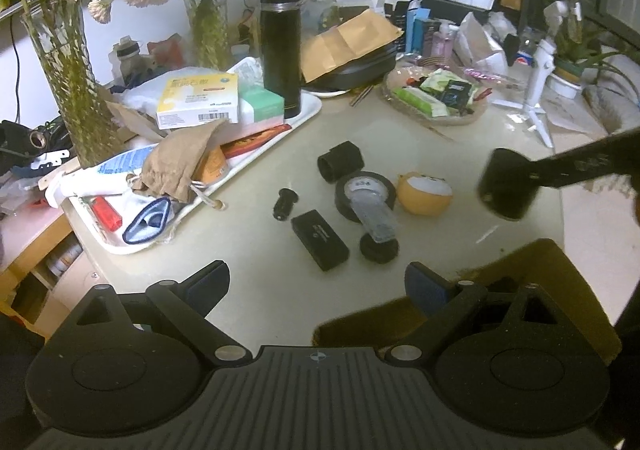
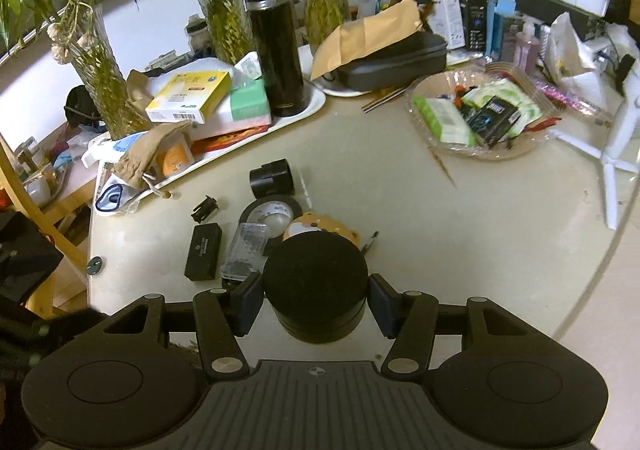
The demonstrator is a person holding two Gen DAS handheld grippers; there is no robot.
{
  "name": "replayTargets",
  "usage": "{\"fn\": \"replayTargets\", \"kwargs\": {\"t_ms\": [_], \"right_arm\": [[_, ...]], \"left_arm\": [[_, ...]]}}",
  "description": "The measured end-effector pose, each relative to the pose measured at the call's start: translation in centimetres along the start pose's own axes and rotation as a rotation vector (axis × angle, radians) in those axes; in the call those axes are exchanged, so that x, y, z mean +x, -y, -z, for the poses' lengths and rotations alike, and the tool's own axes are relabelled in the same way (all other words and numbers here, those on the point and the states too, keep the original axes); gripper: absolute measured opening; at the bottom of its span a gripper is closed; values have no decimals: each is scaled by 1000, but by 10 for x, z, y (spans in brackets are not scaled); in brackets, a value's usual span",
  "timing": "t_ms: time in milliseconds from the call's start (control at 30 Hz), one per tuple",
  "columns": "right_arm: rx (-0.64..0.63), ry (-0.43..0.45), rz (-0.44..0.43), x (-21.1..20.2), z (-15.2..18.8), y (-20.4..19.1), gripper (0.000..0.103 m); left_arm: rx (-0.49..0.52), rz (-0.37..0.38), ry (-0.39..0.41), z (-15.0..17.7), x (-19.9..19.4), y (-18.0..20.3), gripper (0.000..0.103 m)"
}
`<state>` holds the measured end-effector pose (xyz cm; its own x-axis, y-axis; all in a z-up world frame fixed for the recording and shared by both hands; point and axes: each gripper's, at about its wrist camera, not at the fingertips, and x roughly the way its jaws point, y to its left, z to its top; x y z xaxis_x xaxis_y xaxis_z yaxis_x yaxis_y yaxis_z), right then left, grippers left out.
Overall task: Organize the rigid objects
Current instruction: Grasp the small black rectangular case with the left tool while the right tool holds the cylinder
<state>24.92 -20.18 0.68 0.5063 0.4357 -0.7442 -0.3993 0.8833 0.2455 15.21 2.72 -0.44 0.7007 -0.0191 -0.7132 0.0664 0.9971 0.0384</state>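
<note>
Right gripper (image 2: pixel 315 300) pinches squat black round tin (image 2: pixel 315 282), lifted above table, near loose black items, likely for regrouping. Left gripper (image 1: pixel 316 284) spread, empty, hovering near flat black box (image 1: pixel 320 240).

Beside the black tape roll (image 1: pixel 365 192) lay a yellow-orange ball (image 1: pixel 425 194) with a white patch, a black flat box (image 1: pixel 319 240) and a black sleeve (image 1: pixel 341 161). Behind it stood a black flask (image 1: pixel 280 46) on a white tray (image 1: pixel 308 106).
</note>
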Motion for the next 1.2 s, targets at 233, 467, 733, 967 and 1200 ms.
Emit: {"fn": "replayTargets", "kwargs": {"t_ms": [233, 467, 733, 967, 1200], "right_arm": [[4, 41, -10, -14, 13, 16, 59], [29, 56, -21, -17, 19, 26, 59], [68, 63, -42, -13, 20, 33, 59], [63, 62, -47, -10, 21, 31, 59], [116, 70, -56, -8, 20, 40, 59]], "left_arm": [[-26, 3, -33, -7, 11, -8, 96], [-38, 15, -56, -12, 20, -12, 96], [-29, 14, -87, -23, 41, -10, 95], [-50, 9, -147, -34, 71, -11, 88], [-78, -31, -220, -42, 101, -12, 83]]}}
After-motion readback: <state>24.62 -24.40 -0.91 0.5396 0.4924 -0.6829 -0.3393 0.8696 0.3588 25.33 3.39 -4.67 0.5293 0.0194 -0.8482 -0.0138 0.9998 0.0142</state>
